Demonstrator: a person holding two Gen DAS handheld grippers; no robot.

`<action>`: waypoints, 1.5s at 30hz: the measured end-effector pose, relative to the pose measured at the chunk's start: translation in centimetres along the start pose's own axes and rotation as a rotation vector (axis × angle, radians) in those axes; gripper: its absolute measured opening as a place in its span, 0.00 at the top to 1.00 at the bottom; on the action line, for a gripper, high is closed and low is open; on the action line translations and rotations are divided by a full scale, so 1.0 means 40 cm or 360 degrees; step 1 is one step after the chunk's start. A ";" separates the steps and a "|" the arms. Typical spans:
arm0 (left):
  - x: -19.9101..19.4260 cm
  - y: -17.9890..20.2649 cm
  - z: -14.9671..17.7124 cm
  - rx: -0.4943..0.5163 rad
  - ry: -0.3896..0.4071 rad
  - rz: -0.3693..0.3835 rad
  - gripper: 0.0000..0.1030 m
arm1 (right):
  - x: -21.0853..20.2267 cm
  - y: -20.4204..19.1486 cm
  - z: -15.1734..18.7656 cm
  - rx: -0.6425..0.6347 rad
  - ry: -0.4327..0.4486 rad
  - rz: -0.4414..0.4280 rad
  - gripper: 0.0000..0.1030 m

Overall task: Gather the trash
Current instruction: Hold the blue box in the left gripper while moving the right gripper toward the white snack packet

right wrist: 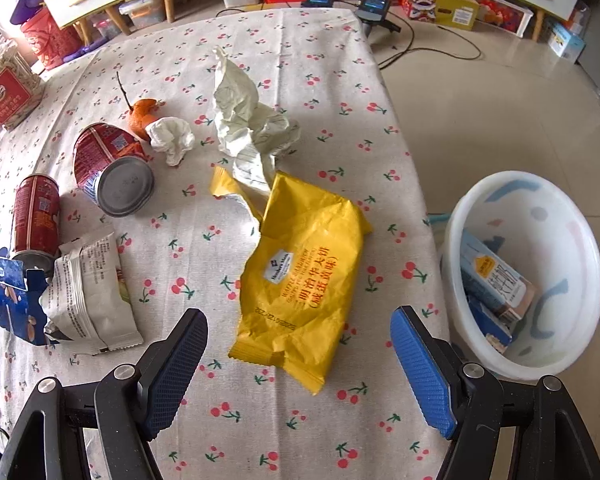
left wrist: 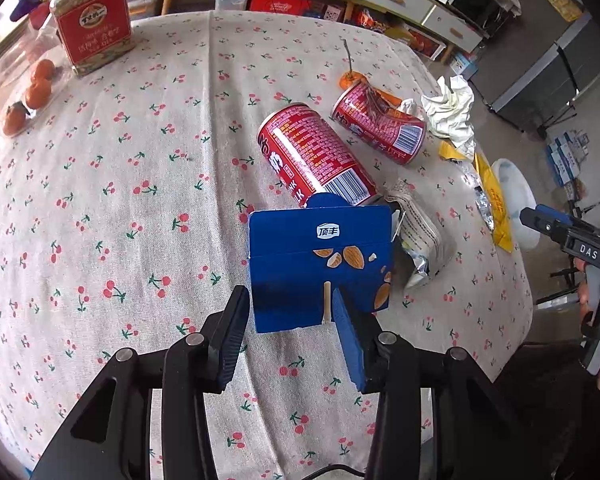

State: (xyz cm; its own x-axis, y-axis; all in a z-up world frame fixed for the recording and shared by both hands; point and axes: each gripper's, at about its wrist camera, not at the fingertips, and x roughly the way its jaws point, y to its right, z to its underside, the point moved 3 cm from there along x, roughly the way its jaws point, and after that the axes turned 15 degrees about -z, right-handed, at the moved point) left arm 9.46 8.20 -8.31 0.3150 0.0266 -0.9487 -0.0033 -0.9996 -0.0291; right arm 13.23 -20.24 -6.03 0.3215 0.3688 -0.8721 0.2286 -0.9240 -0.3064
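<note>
The left gripper [left wrist: 290, 312] has its jaws closed on the near end of a blue snack box [left wrist: 320, 268], one pad pressed to each side, and the box stands clear above the counter [left wrist: 140, 200], which wears a cherry-print cloth. No earlier view is given, so only the grip itself can be told.

The right gripper [right wrist: 300, 360] hangs over the counter's right part with its jaws spread wide and nothing between them. Just beyond the jaws lies a flattened yellow wrapper [right wrist: 304, 268]. Farther off is a crumpled sheet of paper [right wrist: 248, 120], touching the wrapper's far end, and to its left a small white tissue wad [right wrist: 172, 138] beside an orange peel [right wrist: 140, 116].

Two red cans lie on their sides left of centre: a dented can [right wrist: 108, 168] with its base turned toward the right camera, and a smoother can [right wrist: 36, 216] nearer the left edge. A torn silver packet [right wrist: 88, 292] lies just beside the blue box.

Off the counter's right edge, on the floor, stands a white bin [right wrist: 572, 216] with cartons [right wrist: 496, 280] inside. At the far left stands a jar with a red label [left wrist: 92, 20].
</note>
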 end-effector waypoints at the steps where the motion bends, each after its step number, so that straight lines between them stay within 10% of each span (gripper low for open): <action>1: -0.008 0.003 0.001 0.0046 0.0023 -0.0025 0.55 | 0.003 -0.005 -0.001 -0.0008 -0.0003 0.0000 0.23; 5: -0.026 0.045 0.009 0.0493 0.0180 -0.0216 0.17 | 0.012 -0.012 -0.004 -0.0013 -0.0010 0.0000 0.23; 13: -0.034 0.119 0.006 0.1057 0.0441 -0.0248 0.09 | 0.011 0.018 -0.004 0.0043 -0.0022 -0.0011 0.23; 20: 0.025 0.170 0.022 0.1362 0.0408 -0.0287 0.09 | 0.014 0.037 0.001 0.0062 -0.0046 -0.0009 0.23; 26: 0.074 0.168 0.035 0.1339 0.0277 -0.0312 0.09 | 0.016 0.040 0.003 0.0052 -0.0060 0.0000 0.23; 45: 0.009 0.078 0.065 0.0593 0.0133 -0.0141 0.25 | 0.073 -0.096 -0.001 -0.0116 -0.0111 -0.0144 0.23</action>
State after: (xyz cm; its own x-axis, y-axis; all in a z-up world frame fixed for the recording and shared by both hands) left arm 7.07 5.13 -9.55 0.4060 0.0963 -0.9088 -0.3123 -0.9200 -0.2370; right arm 13.32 -15.59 -7.40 0.2323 0.4398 -0.8675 0.3204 -0.8768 -0.3586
